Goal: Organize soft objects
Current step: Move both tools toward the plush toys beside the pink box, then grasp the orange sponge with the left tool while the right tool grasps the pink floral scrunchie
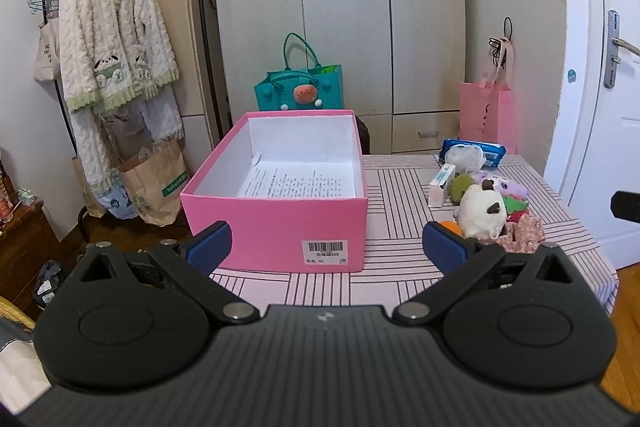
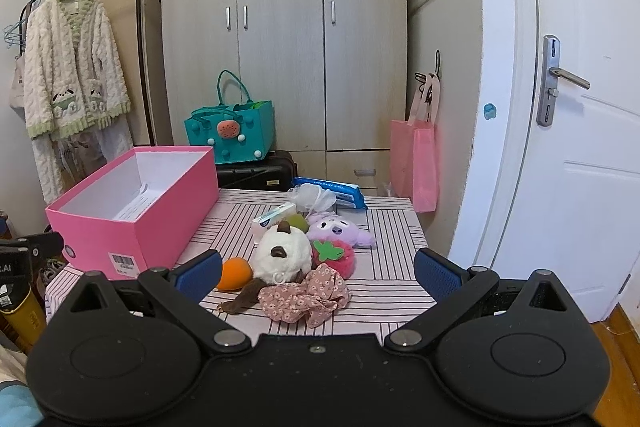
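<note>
Here, left gripper (image 1: pixel 326 247) spread wide facing the pink box (image 1: pixel 276 227), right gripper (image 2: pixel 318 277) likewise agape — holding nothing — above the white plush (image 2: pixel 282 257), floral scrunchie (image 2: pixel 304 297), purple plush (image 2: pixel 340 229) heaped on the striped table (image 2: pixel 384 291).

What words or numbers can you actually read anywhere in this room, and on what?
"hotwind": green strip on the brown paper bag.
"520": end of the barcode sticker on the pink box; the characters before it are too small.
Printed sheet inside the box: blurred.
Blue wipes pack: blurred.
Canvas tote: unreadable.
</note>
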A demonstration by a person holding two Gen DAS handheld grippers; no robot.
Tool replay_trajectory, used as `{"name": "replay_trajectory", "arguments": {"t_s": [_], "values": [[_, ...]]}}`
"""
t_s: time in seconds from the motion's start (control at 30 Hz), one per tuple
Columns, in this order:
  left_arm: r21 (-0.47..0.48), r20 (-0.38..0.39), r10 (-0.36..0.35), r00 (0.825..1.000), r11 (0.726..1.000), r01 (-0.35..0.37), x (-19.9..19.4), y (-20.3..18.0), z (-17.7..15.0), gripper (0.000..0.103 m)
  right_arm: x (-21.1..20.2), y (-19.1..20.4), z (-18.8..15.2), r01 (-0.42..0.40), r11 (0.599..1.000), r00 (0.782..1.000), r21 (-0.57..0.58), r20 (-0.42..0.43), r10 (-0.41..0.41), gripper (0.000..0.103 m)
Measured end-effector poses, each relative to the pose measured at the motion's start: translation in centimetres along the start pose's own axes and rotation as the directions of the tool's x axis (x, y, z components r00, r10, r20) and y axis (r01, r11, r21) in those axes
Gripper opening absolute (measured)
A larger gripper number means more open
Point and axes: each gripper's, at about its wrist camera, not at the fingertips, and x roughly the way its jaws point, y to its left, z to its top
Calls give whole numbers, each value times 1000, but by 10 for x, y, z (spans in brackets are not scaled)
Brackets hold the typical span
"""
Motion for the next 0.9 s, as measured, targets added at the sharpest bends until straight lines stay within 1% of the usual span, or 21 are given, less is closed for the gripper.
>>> {"name": "replay_trajectory", "arguments": {"t_s": [0.17,0.23,0.37,0.53,0.67,0.73,0.8,0.9], "values": [[-21,-3,-23,1000,1000,22,3,2,1,103,1,0,0,-10,1000,1000,-2,0,10,103],[-28,-6,-16,1000,999,16,6,2,1,103,4,-1,0,-16,1000,1000,0,-2,16,103],[-26,-36,-27,999,999,26,15,0,-1,103,17,-3,-2,-13,1000,999,22,-29,14,103],[45,-77,-6,997,999,9,30,-12,-4,103,32,-5,-5,-38,999,997,30,-59,40,103],[50,-119,-33,992,998,39,48,-18,-3,103,42,-4,-8,-48,999,997,9,-55,49,103],[59,-137,-34,990,997,42,58,-23,-3,103,50,-4,-9,-60,998,997,4,-55,60,103],[76,-131,-28,991,996,38,65,-29,-4,103,58,-7,-12,-74,997,996,7,-56,74,103],[92,-102,-31,994,995,41,77,-36,-7,103,76,-12,-19,-96,995,993,19,-61,97,103]]}}
